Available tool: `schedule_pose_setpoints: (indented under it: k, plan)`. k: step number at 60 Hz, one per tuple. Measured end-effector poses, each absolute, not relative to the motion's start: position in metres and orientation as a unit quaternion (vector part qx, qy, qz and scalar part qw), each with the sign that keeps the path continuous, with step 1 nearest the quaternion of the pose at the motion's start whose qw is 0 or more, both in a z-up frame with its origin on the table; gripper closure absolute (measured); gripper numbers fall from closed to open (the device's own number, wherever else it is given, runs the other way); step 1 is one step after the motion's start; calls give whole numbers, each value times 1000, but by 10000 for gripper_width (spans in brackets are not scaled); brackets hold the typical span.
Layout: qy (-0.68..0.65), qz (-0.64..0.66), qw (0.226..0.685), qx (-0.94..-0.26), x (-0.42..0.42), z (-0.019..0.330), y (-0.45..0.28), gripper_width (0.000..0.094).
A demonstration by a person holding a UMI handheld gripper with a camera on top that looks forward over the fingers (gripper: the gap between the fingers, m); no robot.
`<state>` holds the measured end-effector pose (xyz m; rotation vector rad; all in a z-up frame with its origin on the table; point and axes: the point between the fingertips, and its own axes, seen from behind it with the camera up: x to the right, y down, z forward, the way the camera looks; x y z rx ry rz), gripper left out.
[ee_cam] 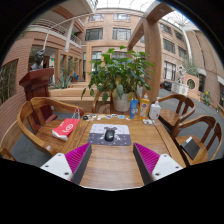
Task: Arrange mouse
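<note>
A dark mouse (110,133) lies on a grey patterned mouse mat (110,136) in the middle of a wooden table (112,165). My gripper (112,158) hovers over the near part of the table, open, with only bare wood between its magenta pads (77,156). The mouse and mat lie just beyond the fingertips, centred between them.
A red book (65,127) lies on the table's left side. Two bottles (134,106) (155,111) and a large potted plant (118,75) stand at the table's far end. Wooden chairs (35,120) flank both sides, with another (198,140) at the right.
</note>
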<state>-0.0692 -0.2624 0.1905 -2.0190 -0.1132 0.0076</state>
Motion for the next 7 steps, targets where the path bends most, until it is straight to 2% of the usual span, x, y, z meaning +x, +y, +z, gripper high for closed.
schedule_pose_setpoints:
  k: [7]
  plan:
    - [-52, 7, 538, -841, -73, 200, -272, 81]
